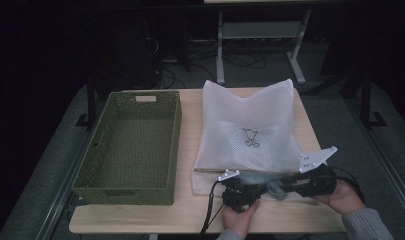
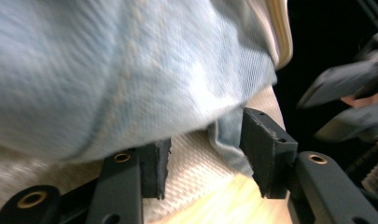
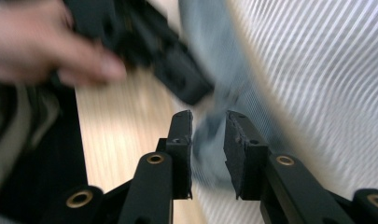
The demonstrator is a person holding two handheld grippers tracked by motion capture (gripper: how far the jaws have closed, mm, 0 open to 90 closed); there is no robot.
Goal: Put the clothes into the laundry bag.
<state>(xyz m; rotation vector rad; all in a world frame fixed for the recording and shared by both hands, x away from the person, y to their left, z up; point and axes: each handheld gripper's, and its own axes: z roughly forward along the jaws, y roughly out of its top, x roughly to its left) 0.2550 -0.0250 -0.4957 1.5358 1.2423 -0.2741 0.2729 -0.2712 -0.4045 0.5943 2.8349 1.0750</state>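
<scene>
High view showed the white mesh bag lying flat toward the table's right edge, its mouth at the near edge, where a light-blue garment was being fed in. The left gripper stood released around a fold. Whether the right gripper pinched cloth, I could not tell. The green basket waited at the left edge.

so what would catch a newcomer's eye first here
Probably the white mesh bag spread on the table's right half, with a small dark squiggle at its middle. At its near edge both grippers meet over a pale blue cloth. The green woven basket sits at the left.
</scene>
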